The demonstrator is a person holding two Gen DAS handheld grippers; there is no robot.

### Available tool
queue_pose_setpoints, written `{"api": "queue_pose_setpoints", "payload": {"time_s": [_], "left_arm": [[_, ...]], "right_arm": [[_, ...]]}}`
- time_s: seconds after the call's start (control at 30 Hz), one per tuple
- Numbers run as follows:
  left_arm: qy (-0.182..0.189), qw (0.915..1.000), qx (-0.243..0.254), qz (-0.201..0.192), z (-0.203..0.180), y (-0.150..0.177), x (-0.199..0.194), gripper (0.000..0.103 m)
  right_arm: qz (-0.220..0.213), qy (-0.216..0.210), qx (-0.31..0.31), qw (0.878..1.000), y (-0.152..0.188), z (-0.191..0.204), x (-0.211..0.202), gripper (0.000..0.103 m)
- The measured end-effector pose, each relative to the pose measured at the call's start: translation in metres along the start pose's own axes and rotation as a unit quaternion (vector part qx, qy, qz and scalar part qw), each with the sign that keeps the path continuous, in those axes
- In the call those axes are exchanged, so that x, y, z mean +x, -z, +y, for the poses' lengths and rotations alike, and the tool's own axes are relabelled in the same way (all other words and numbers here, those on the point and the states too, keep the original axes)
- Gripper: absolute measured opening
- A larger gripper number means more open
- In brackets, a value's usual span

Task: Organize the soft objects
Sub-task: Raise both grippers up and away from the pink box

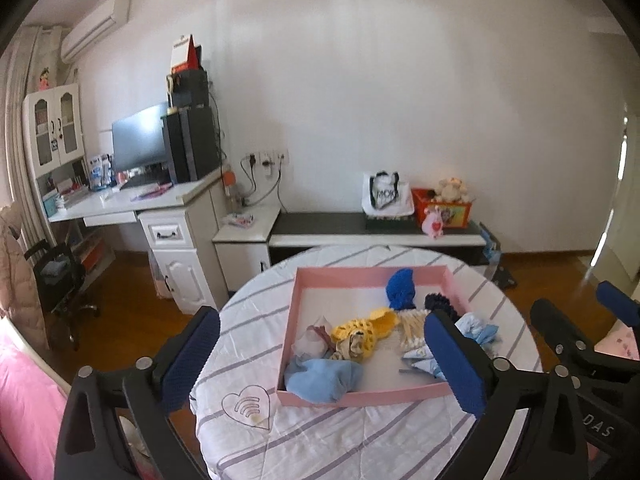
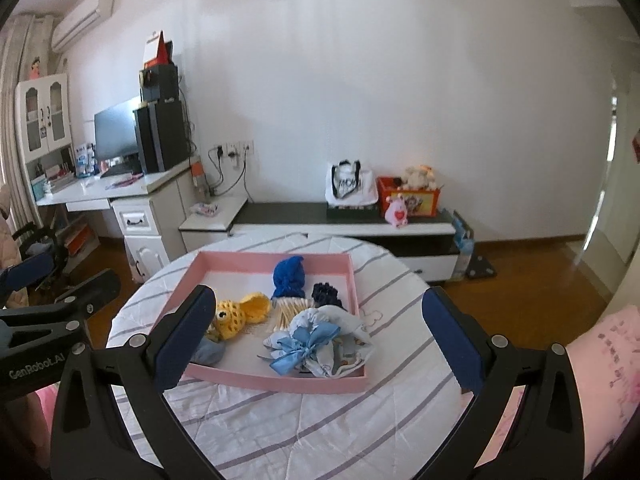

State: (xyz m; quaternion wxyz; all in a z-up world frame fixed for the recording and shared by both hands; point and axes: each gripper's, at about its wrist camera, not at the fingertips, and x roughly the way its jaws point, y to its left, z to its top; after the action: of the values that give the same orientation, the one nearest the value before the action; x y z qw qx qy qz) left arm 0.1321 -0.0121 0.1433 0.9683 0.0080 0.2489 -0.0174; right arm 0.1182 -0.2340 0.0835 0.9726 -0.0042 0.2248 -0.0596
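Both grippers hang spread and empty above the striped table (image 2: pixel 304 420), the left gripper (image 1: pixel 332 360) and right gripper (image 2: pixel 320 340) apparently pulled back for an overview. Soft objects sit gathered inside the pink tray (image 2: pixel 280 382) at mid-frame, beyond the fingertips: yellow crochet piece (image 2: pixel 240 314), blue-bowed cloth (image 2: pixel 316 346), blue knit (image 1: pixel 401 289).
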Motion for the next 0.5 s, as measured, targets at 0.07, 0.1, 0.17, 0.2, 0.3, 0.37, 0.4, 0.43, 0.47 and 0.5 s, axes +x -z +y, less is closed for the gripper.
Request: {"api": "queue_pose_setpoints", "payload": {"time_s": [0.07, 0.1, 0.17, 0.2, 0.3, 0.37, 0.4, 0.43, 0.47, 0.5], "left_arm": [[0.001, 0.9999, -0.002, -0.010, 0.000, 0.004, -0.010, 0.103], [0.001, 0.9999, -0.002, -0.017, 0.000, 0.006, -0.016, 0.103], [0.000, 0.9996, -0.001, -0.029, 0.000, 0.010, -0.026, 0.103], [0.000, 0.9994, -0.001, -0.034, 0.000, 0.012, -0.031, 0.103], [0.003, 0.9988, -0.003, -0.048, -0.001, 0.016, -0.040, 0.103], [0.008, 0.9983, -0.004, -0.058, 0.000, 0.019, -0.048, 0.103], [0.008, 0.9981, -0.005, -0.061, 0.000, 0.021, -0.050, 0.103], [0.009, 0.9977, -0.005, -0.066, 0.001, 0.022, -0.053, 0.103], [0.010, 0.9974, -0.005, -0.072, 0.001, 0.024, -0.057, 0.103], [0.010, 0.9971, -0.005, -0.075, 0.001, 0.026, -0.060, 0.103]], "right_arm": [[-0.013, 0.002, -0.001, 1.000, -0.001, 0.000, -0.010, 0.103], [-0.017, 0.002, -0.002, 1.000, -0.001, 0.000, -0.014, 0.103], [-0.029, 0.002, -0.003, 1.000, -0.002, 0.001, -0.023, 0.103], [-0.034, 0.002, -0.003, 0.999, -0.002, 0.002, -0.028, 0.103], [-0.049, 0.004, -0.004, 0.999, -0.002, 0.003, -0.040, 0.103], [-0.061, 0.005, -0.005, 0.998, -0.002, 0.004, -0.049, 0.103], [-0.066, 0.006, -0.005, 0.998, -0.002, 0.004, -0.053, 0.103], [-0.073, 0.008, -0.007, 0.997, -0.002, 0.005, -0.059, 0.103], [-0.078, 0.009, -0.008, 0.997, -0.002, 0.005, -0.062, 0.103], [-0.083, 0.010, -0.009, 0.996, -0.001, 0.005, -0.066, 0.103]]}}
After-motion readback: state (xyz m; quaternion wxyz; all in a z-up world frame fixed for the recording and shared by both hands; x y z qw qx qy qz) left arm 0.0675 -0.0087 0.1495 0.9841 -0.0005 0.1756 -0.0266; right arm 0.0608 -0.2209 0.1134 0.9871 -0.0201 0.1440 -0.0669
